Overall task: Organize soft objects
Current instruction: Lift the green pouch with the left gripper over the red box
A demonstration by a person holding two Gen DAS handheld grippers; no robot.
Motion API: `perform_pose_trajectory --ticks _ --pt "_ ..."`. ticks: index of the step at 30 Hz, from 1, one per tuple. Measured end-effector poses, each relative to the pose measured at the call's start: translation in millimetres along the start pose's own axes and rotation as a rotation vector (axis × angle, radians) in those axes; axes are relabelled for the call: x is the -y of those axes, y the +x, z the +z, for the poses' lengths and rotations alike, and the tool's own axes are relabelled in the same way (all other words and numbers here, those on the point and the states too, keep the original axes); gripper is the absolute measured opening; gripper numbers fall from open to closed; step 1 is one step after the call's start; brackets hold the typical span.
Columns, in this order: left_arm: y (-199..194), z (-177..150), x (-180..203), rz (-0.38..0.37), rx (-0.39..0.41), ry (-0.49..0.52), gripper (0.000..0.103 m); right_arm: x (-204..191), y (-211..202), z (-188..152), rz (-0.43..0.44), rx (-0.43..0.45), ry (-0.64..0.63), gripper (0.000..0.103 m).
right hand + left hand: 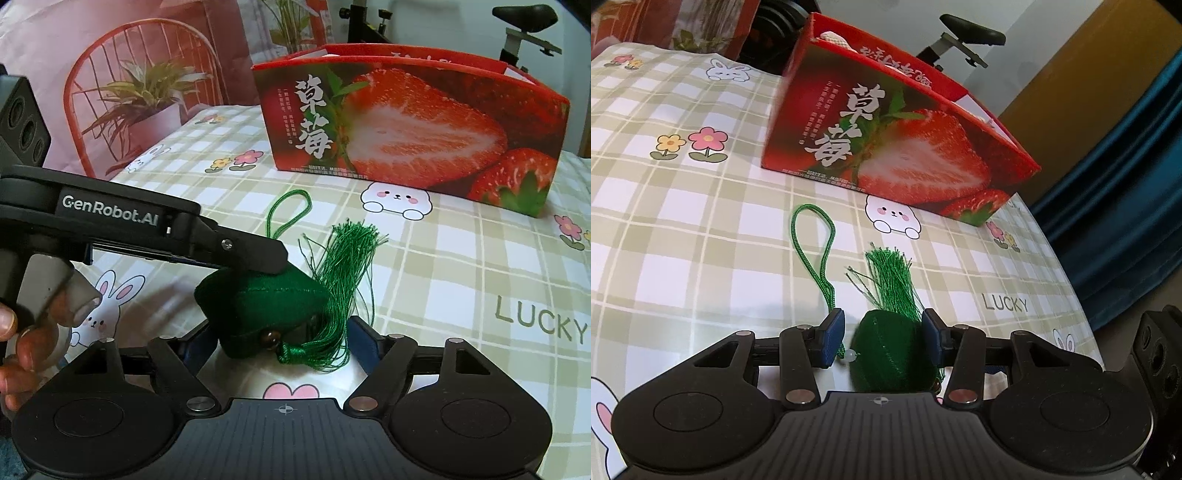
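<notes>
Green sachet (892,350), between left gripper (882,338) pads

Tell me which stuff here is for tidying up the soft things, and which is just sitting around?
For the job:
green pouch with its tassel and loop
strawberry box, probably where it goes
left gripper, around the pouch
right gripper, near the pouch

Just sitting around:
checked tablecloth
bike seat
blue curtain
plant picture
</notes>
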State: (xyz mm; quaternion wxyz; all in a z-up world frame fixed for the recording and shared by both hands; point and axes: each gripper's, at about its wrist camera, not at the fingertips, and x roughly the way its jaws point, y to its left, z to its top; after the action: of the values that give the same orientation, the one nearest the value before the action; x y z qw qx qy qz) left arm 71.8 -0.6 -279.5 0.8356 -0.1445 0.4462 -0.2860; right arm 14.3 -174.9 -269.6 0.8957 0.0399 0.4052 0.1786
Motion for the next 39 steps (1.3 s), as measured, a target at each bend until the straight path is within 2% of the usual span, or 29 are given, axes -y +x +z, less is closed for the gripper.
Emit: perform_pose_trajectory --ticks 4,8,11,14,18,31,35,39 --pt "-0.5 -3.3 -1.4 -0.034 -0.016 -0.026 0.048 -1.6 -1.5 -1.1 0.021 0.002 0.003 0.062" --pt "-1.5 -7.3 1.1 -0.055 -0.024 -0.041 0.048 -3.1 -2.2 1.4 0.027 0.008 0.002 0.058" --pt "-9.1 -2.6 -1.5 -0.078 0.003 -0.072 0.048 -1.4 -9.3 7.3 0.05 0.044 0.001 0.057" --pt "-19.4 11.7 5.4 -0.088 0.041 -0.06 0.048 -3.0 -18.4 22.6 0.046 0.09 -0.041 0.057" --pt "-40.6 47.2 22.0 -0.105 0.125 -0.012 0.048 0.5 -35.2 61.3 0.045 0.174 -0.086 0.057" --pt "-104.1 188.1 84.3 -0.149 0.436 0.145 0.048 12.3 -91.3 226.5 0.014 0.502 -0.245 0.058" --pt "-98.3 222.1 93.7 -0.176 0.468 0.165 0.048 22.5 -92.1 260.6 -0.028 0.556 -0.28 0.058" --pt "-74.0 237.6 92.0 -0.188 0.437 0.17 0.048 41.1 -77.1 274.5 -0.067 0.546 -0.293 0.058"
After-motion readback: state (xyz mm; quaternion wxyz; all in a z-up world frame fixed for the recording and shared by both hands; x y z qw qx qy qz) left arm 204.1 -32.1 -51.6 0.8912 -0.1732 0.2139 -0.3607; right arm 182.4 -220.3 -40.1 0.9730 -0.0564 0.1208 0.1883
